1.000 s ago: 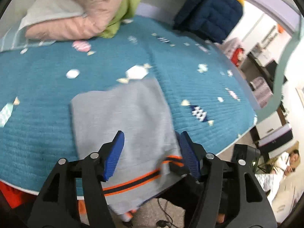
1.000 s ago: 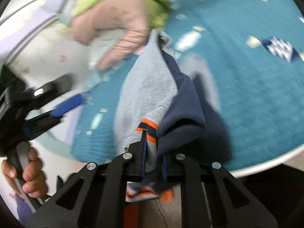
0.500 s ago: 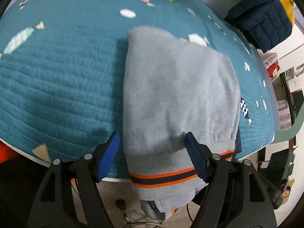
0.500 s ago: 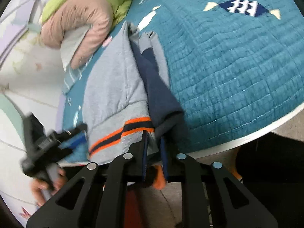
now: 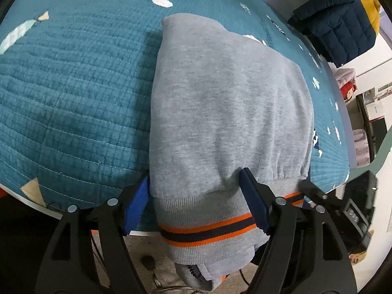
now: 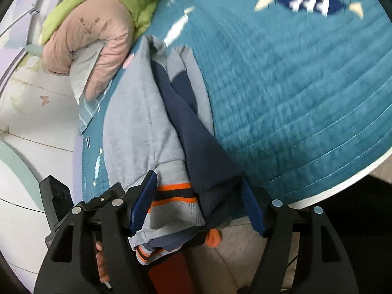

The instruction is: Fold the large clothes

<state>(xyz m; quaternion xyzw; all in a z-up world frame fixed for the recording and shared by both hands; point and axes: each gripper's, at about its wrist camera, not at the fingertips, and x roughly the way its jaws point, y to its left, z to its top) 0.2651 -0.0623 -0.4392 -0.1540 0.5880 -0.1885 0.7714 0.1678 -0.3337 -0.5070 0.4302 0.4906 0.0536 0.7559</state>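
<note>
A folded grey sweatshirt [image 5: 227,112] with an orange and navy striped hem lies on the teal quilt [image 5: 73,85], its hem hanging over the near edge. My left gripper [image 5: 193,203] is open, its blue fingers either side of the hem's left part. In the right wrist view the same sweatshirt [image 6: 137,122] shows navy inner layers. My right gripper [image 6: 198,203] is open around the hem's right end, no longer clamping it.
A pink and green padded bundle [image 6: 98,29] lies at the far side of the quilt. A navy and yellow puffer jacket [image 5: 338,24] sits at the far right. The quilt's near edge [image 6: 343,186] drops to the floor.
My right gripper has opened and let go of the hem. The sweatshirt has settled flat on the quilt. My left gripper has come closer to the hem.
</note>
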